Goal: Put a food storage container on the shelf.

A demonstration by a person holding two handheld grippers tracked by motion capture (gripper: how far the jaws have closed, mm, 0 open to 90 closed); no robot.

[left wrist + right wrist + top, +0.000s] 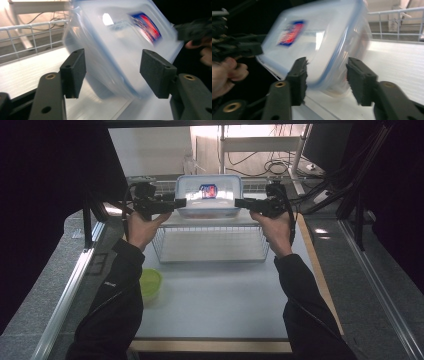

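White table (215, 305) under dim light, dark drapes to both sides, cables and a shelf frame behind.

High view: a white wire rack (210, 242) stands at the far middle of the table. On its top shelf sits a clear plastic box (208, 195) with a blue-edged lid and a red-and-blue label on top; something reddish shows low inside, contents not readable. The left gripper (181, 203) meets the box's left end and the right gripper (239, 203) its right end, each held level in a hand, both sleeves dark. A lime-green lidded tub (150, 284) sits on the table near the left forearm, well apart from the rack; its contents are hidden by the lid.

Left gripper view: the clear plastic box (120, 47) is blurred and tilted in frame, its end lying between the two jaws. The jaws stand open, with a gap between each pad and the box wall. White shelf board (27, 72) beneath, rack rail behind.

Right gripper view: the box's (319, 40) lid rim lies between the jaws, blurred. The left pad (299, 72) sits at the wall; the other pad stands off it. Whether they press, I cannot tell. The other hand (227, 72) shows at far left.
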